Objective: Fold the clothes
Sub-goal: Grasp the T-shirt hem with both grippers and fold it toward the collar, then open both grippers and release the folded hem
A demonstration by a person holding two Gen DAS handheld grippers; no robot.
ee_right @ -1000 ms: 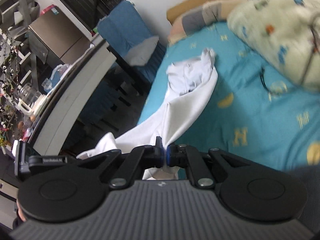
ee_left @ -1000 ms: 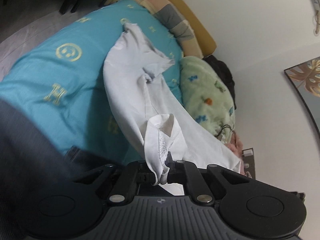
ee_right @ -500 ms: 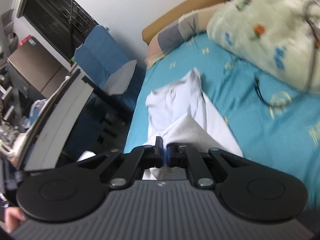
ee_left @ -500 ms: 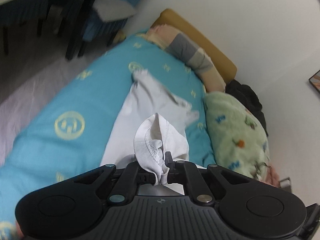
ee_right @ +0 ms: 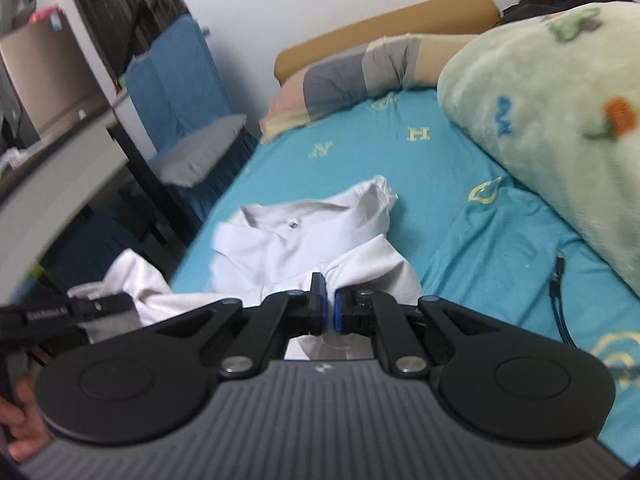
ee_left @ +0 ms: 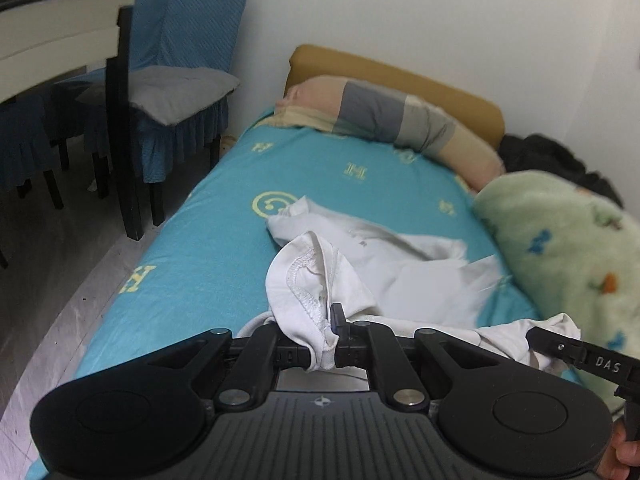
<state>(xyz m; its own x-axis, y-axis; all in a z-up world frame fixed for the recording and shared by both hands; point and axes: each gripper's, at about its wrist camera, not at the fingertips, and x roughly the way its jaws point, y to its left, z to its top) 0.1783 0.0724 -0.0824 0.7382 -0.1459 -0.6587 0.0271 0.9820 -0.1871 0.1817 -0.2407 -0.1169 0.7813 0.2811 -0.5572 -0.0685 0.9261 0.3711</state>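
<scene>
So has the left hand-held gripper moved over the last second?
Yes. The left hand-held gripper, shut on the white shirt, has swung toward the bed's head: the striped pillow now sits centered ahead, formerly at the top edge.

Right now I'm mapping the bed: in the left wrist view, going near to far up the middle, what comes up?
Left gripper clamping the white shirt's stitched hem → teal patterned bedsheet → striped pink-and-grey bolster pillow → mustard padded headboard → white wall.

Teal bedsheet (ee_left: 200, 280), green blanket (ee_right: 560, 120), striped pillow (ee_left: 380, 116), blue-covered chair (ee_left: 180, 60), black cable (ee_right: 556, 280)
</scene>
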